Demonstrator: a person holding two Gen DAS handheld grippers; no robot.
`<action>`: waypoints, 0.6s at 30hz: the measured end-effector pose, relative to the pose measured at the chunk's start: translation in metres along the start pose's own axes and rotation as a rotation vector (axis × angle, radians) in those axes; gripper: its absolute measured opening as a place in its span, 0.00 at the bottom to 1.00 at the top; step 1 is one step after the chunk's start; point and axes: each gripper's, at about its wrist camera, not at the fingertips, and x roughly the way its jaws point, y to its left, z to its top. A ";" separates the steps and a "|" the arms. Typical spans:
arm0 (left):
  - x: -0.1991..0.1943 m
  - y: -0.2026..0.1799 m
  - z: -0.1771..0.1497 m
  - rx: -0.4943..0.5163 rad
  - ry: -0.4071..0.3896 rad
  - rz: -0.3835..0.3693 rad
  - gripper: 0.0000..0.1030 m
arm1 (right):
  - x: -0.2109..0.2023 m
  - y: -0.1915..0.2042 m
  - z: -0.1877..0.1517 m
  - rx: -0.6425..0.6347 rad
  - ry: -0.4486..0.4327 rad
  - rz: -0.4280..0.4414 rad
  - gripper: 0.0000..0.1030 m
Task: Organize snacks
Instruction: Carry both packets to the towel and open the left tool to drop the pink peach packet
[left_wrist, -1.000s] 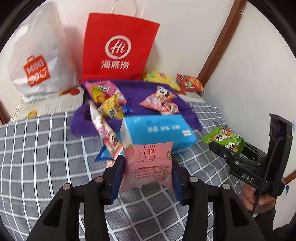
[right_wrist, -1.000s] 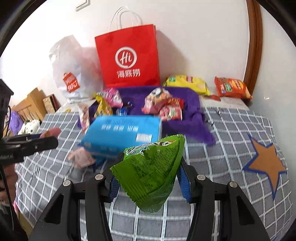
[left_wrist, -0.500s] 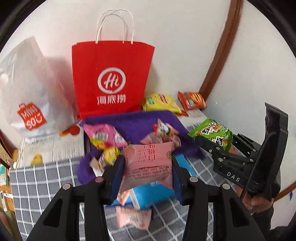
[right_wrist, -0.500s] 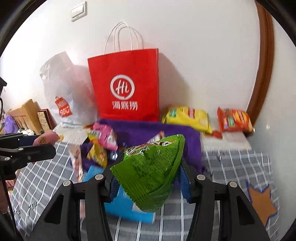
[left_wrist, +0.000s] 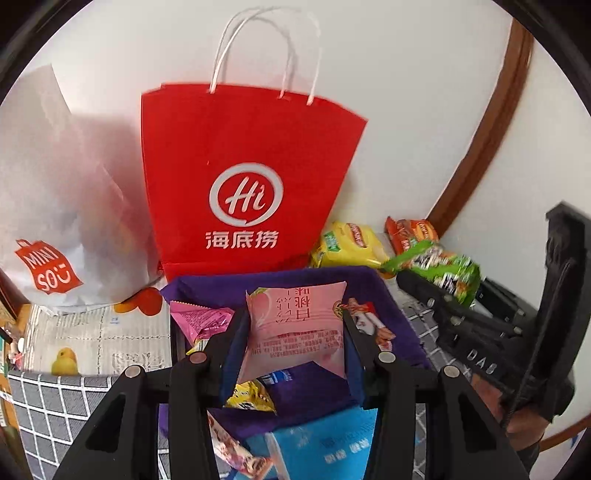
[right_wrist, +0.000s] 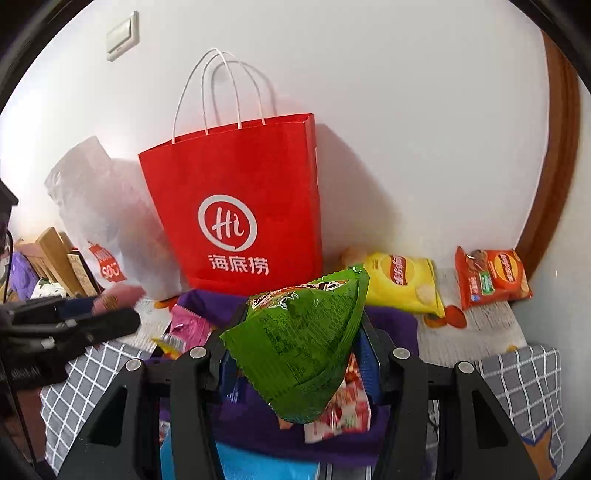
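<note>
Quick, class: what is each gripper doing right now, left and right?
Left gripper: closed on the pink packet.
Right gripper: closed on the green packet.

The red paper bag (left_wrist: 247, 177) stands upright against the wall, mouth open upward, with clear air above its white handles (left_wrist: 258, 51). A white Minisou bag (left_wrist: 55, 206) crowds its left; yellow (right_wrist: 402, 284) and orange chip packets (right_wrist: 491, 280) lie to its right.
</note>
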 end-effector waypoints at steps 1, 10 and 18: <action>0.005 0.003 -0.001 -0.003 0.007 -0.003 0.44 | 0.005 0.001 0.001 -0.013 0.006 -0.004 0.52; 0.032 0.028 -0.005 -0.045 0.061 -0.021 0.44 | 0.058 -0.008 -0.016 -0.034 0.113 0.025 0.52; 0.042 0.040 -0.011 -0.074 0.079 -0.029 0.44 | 0.070 -0.020 -0.023 -0.045 0.119 -0.003 0.52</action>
